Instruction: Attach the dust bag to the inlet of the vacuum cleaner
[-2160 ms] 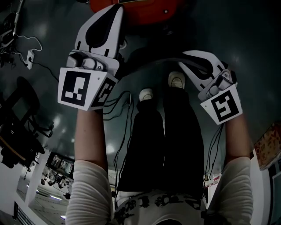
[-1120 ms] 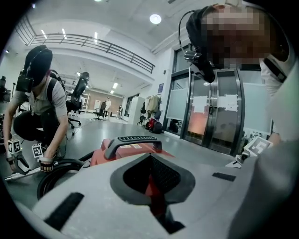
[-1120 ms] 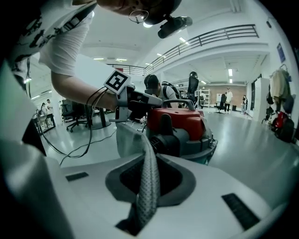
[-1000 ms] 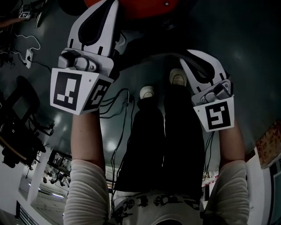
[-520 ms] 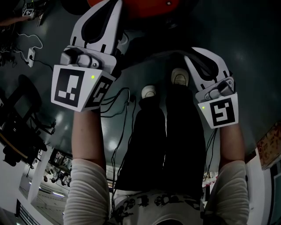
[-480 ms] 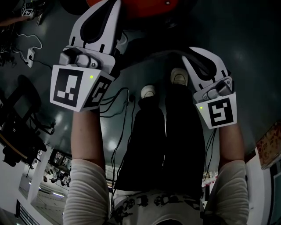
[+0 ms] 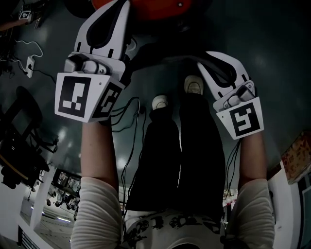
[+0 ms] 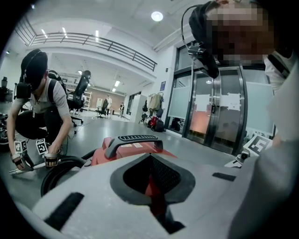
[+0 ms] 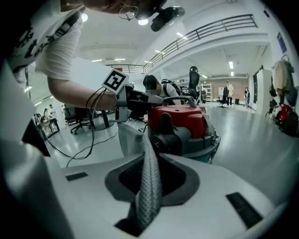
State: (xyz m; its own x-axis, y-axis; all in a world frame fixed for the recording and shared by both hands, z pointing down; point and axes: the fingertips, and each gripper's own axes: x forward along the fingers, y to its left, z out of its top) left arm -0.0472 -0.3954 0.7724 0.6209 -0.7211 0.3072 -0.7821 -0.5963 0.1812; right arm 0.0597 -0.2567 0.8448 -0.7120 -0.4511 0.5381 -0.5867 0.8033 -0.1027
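The red vacuum cleaner [image 7: 150, 7] stands at the top of the head view, with its black inlet [image 9: 169, 142] facing me in the right gripper view. A grey woven dust bag [image 9: 149, 186] runs from my right gripper [image 9: 147, 151] up toward the left gripper [image 9: 138, 100] beside the vacuum. The right jaws have just been opening slightly, and the fabric is still pinched between them. My left gripper [image 8: 150, 161] points at the vacuum [image 8: 126, 149], with dark mesh fabric [image 8: 164, 175] in its narrow gap. From above, the left gripper [image 7: 124, 7] reaches the vacuum, and the right gripper [image 7: 203, 59] is lower right.
Another person [image 8: 39, 112] crouches on the floor at the left, beside a black hose [image 8: 60, 170]. Cables [image 7: 131, 136] trail past my shoes [image 7: 160, 103]. Office chairs [image 7: 19, 131] stand at the left and glass doors [image 8: 219, 112] behind the vacuum.
Both grippers stay about where they were. The right gripper has tilted a little, its marker cube turning slightly.
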